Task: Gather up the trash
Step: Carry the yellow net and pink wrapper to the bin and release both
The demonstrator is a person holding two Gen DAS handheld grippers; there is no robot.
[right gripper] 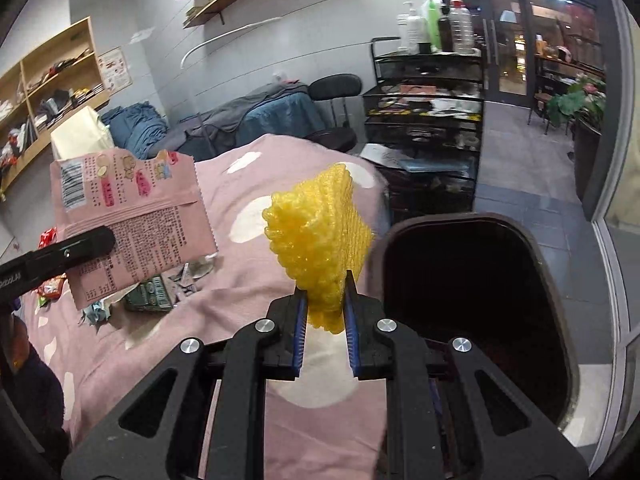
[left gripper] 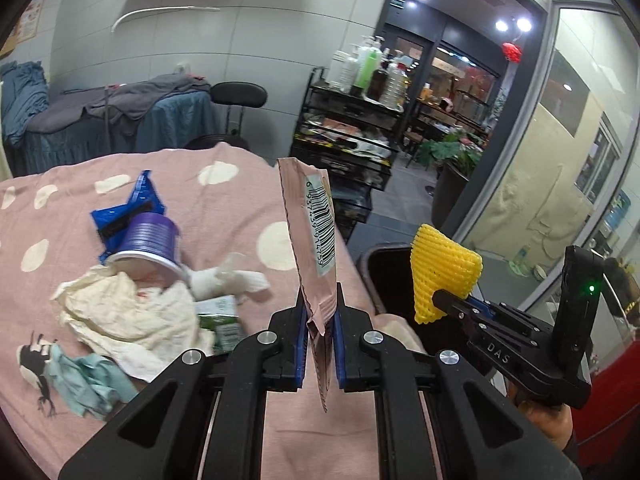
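Left wrist view: the left gripper (left gripper: pixel 320 322) is clenching a flat pink snack wrapper (left gripper: pixel 314 232), held on edge with its barcode label facing right, above the right edge of the bed (left gripper: pixel 240 184). Lying on the pink dotted bedcover are a tipped purple ribbed cup (left gripper: pixel 150 240), a blue foil wrapper (left gripper: pixel 128 208), crumpled cream paper (left gripper: pixel 128 312), a twisted white tissue (left gripper: pixel 232 280), a green carton (left gripper: pixel 222 320) and a teal rag (left gripper: pixel 88 380). The right gripper (left gripper: pixel 444 298) is pinching a yellow foam fruit net (left gripper: pixel 440 276) over the dark bin (left gripper: pixel 384 268).

Right wrist view: the right gripper's fingers (right gripper: pixel 348 300) are squeezing the soft, knobbly net's lower end, near the bin's rounded rim (right gripper: pixel 464 222) beside the bed. The step appears to be carrying both pieces to the bin; next, each gripper needs to be positioned over the opening and released, the light wrapper probably fluttering.
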